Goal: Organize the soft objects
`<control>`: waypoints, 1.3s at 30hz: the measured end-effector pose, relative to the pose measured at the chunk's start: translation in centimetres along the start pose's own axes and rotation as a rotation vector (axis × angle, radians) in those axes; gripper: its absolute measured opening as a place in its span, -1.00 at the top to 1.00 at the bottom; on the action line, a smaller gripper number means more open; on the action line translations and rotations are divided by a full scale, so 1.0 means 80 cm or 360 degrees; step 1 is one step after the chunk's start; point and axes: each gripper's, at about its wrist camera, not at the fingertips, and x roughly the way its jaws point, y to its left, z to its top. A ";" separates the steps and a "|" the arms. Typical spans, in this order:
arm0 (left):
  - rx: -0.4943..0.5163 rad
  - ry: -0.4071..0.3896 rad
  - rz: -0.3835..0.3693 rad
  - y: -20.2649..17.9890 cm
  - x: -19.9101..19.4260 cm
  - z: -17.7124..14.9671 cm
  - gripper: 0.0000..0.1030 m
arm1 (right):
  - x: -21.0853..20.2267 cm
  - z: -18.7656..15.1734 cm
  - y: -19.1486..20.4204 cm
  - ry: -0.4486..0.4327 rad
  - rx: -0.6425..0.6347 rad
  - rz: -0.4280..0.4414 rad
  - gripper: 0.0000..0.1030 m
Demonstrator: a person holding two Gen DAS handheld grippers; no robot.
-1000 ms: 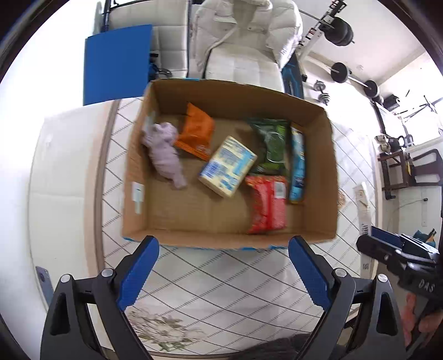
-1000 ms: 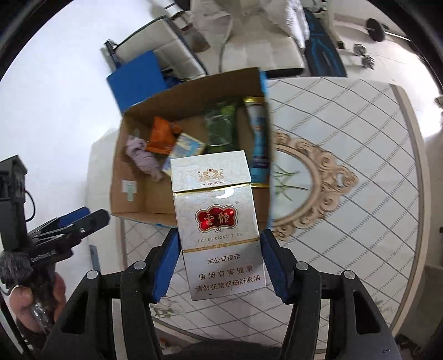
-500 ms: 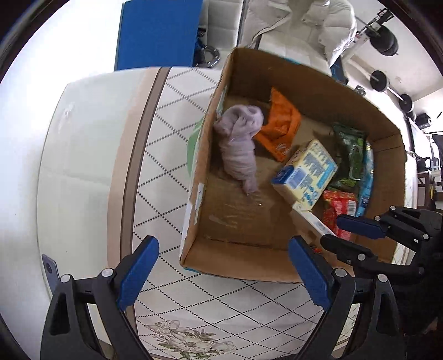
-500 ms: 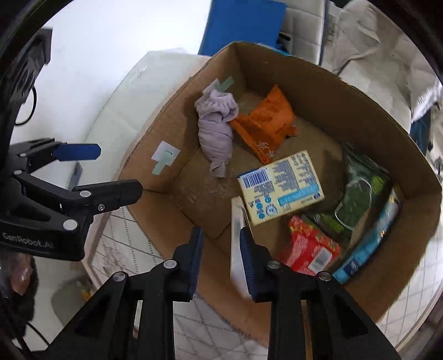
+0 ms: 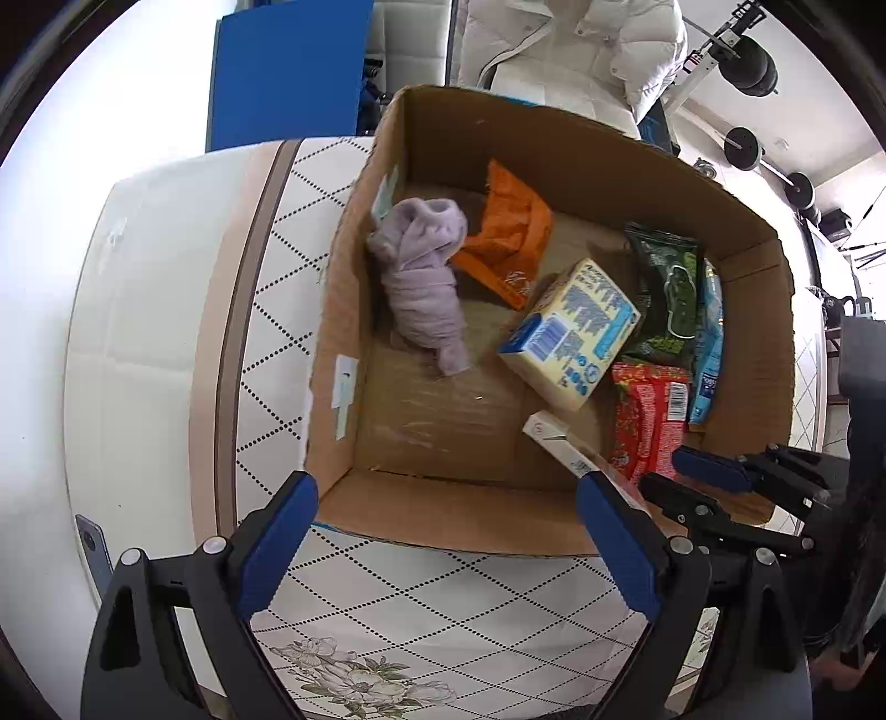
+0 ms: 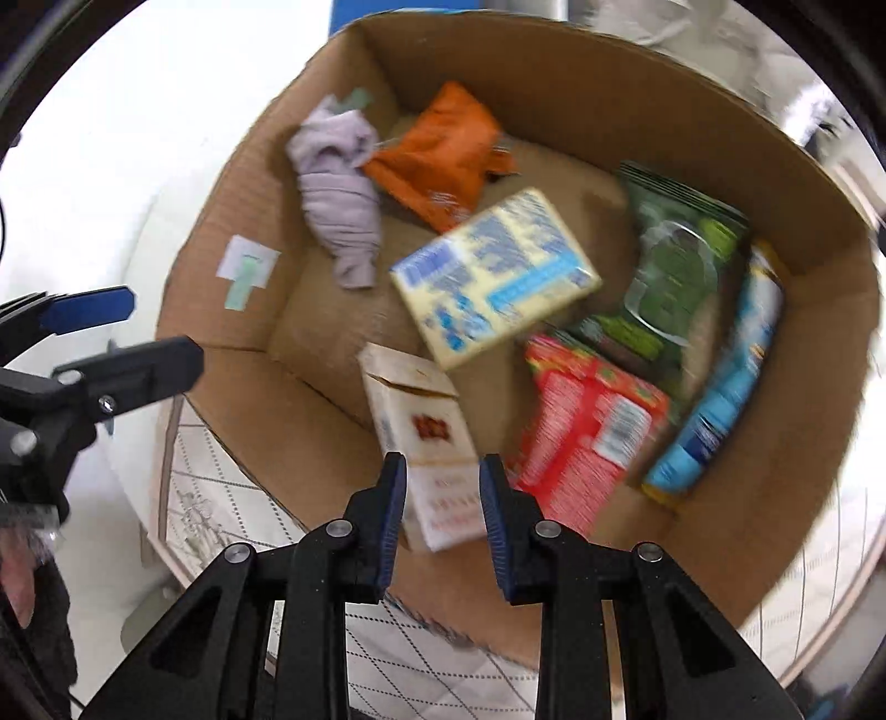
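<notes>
A cardboard box (image 5: 554, 520) stands on the patterned table (image 5: 288, 310). In it lie a lilac cloth bundle (image 5: 426, 282), an orange pouch (image 5: 509, 238), a yellow-blue pack (image 5: 570, 332), a green bag (image 5: 664, 293), a red pack (image 5: 648, 415) and a blue tube (image 5: 709, 338). My right gripper (image 6: 443, 498) sits over the box's near wall, its jaws parted around a white cigarette pack (image 6: 421, 437) that lies on the box floor; the view is blurred. My left gripper (image 5: 443, 531) is open and empty in front of the box.
A white padded chair with a white jacket (image 5: 565, 50) and a blue panel (image 5: 288, 72) stand behind the table. Dumbbells and a barbell (image 5: 747, 149) lie on the floor at the right. The box walls (image 6: 581, 94) rise around the right gripper.
The right gripper carried the cigarette pack into the box and its jaws have parted from it; the pack now lies on the box floor. The left gripper swung left, then closer.
</notes>
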 end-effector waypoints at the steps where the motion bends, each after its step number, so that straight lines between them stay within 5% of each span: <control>1: 0.0012 -0.0015 0.0008 -0.006 -0.003 -0.001 -0.86 | -0.002 -0.006 -0.006 -0.0013 0.0047 -0.0030 0.40; 8: 0.0101 -0.0115 0.0087 -0.050 -0.024 -0.016 -0.86 | -0.040 -0.053 -0.048 -0.0075 0.0393 -0.0161 0.32; 11: 0.0112 -0.0161 0.0103 -0.061 -0.032 -0.021 -0.86 | -0.061 -0.069 -0.066 -0.0111 0.0509 -0.0214 -0.11; 13: 0.0116 -0.0191 0.0124 -0.068 -0.037 -0.024 -0.86 | -0.075 -0.077 -0.075 -0.0168 0.0557 -0.0231 -0.64; 14: 0.0119 -0.0203 0.0128 -0.071 -0.039 -0.024 -0.86 | -0.083 -0.079 -0.076 -0.0188 0.0571 -0.0244 -0.71; 23: 0.0110 -0.0311 0.0119 -0.091 -0.079 -0.033 -0.86 | -0.129 -0.101 -0.083 -0.0298 0.0644 -0.0267 -0.84; 39: 0.0155 -0.0627 0.0050 -0.114 -0.265 -0.125 -0.86 | -0.344 -0.224 -0.005 -0.0719 0.0618 -0.0383 -0.84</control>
